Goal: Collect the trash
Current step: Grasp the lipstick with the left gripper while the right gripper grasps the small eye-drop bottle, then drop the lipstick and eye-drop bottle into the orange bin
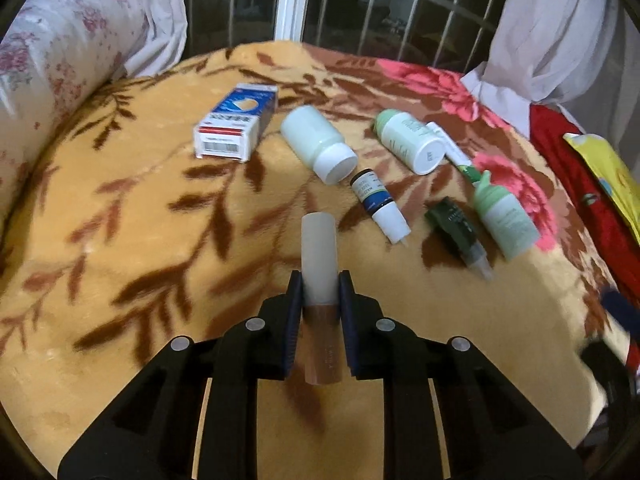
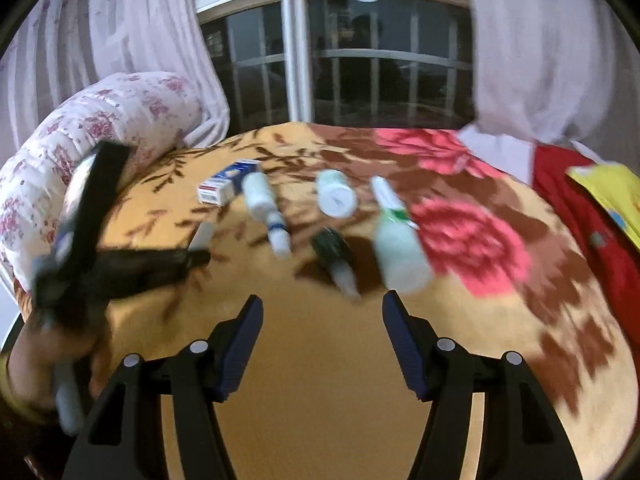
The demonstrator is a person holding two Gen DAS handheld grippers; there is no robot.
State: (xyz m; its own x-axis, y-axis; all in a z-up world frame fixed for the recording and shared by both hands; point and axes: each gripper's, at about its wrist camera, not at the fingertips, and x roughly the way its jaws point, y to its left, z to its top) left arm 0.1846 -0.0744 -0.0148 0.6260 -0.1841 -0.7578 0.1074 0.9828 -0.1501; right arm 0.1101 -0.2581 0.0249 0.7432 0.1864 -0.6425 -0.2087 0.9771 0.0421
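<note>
My left gripper (image 1: 319, 284) is shut on a tube with a frosted cap and brown body (image 1: 319, 252), held above the blanket. It also shows in the right wrist view (image 2: 188, 258), blurred, at the left. Trash lies on the blanket: a blue and white box (image 1: 236, 122), a white bottle (image 1: 318, 143), a small dropper bottle (image 1: 380, 206), a green and white bottle (image 1: 410, 142), a dark green vial (image 1: 458, 232), a pale green tube (image 1: 504, 216) and a thin white tube (image 1: 450, 146). My right gripper (image 2: 322, 306) is open and empty, just short of the dark vial (image 2: 334, 254).
A yellow floral blanket (image 1: 140, 220) covers the bed. A rolled floral quilt (image 1: 52, 64) lies at the left. A window with bars (image 1: 360, 8) and white curtains are behind. Red cloth (image 1: 572, 168) and a yellow bag (image 1: 608, 168) lie at the right.
</note>
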